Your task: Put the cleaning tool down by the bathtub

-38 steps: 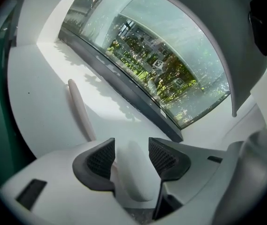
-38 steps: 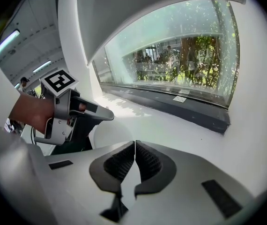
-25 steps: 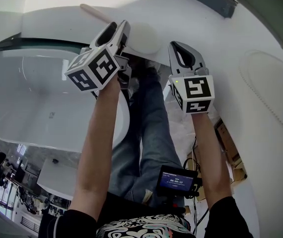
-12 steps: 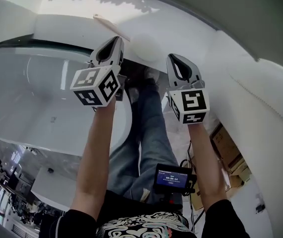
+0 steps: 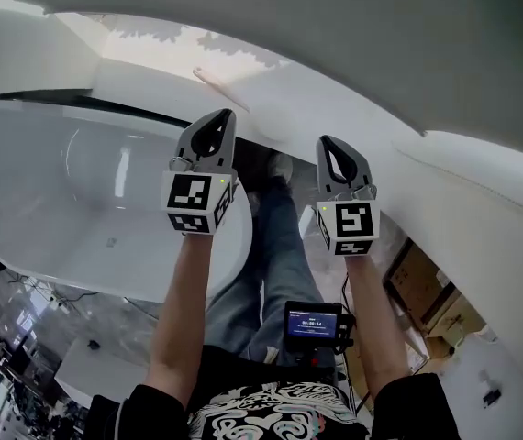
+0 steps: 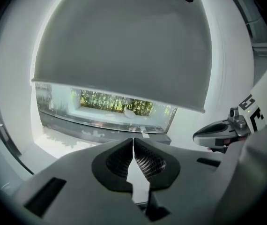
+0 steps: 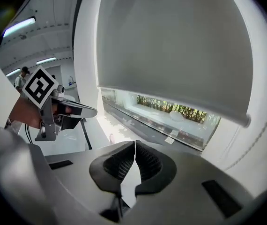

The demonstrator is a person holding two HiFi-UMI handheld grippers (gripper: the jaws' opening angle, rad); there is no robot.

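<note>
The cleaning tool shows as a pale wooden handle lying on the white ledge beside the white bathtub, which fills the left of the head view. Both grippers are held up in front of the person, apart from the tool. My left gripper is shut with nothing between its jaws; in its own view the pads meet. My right gripper is shut and empty too, its pads touching. Each gripper shows in the other's view: the right gripper and the left gripper.
Both gripper views face a window under a grey roller blind. The person's jeans-clad legs stand between the tub and a curved white wall. A small screen device hangs at the waist. Cardboard boxes lie at the right.
The left gripper's jaws have closed with nothing in them. Both grippers have drawn closer together and sit lower in the head view, which has tilted up toward the blind.
</note>
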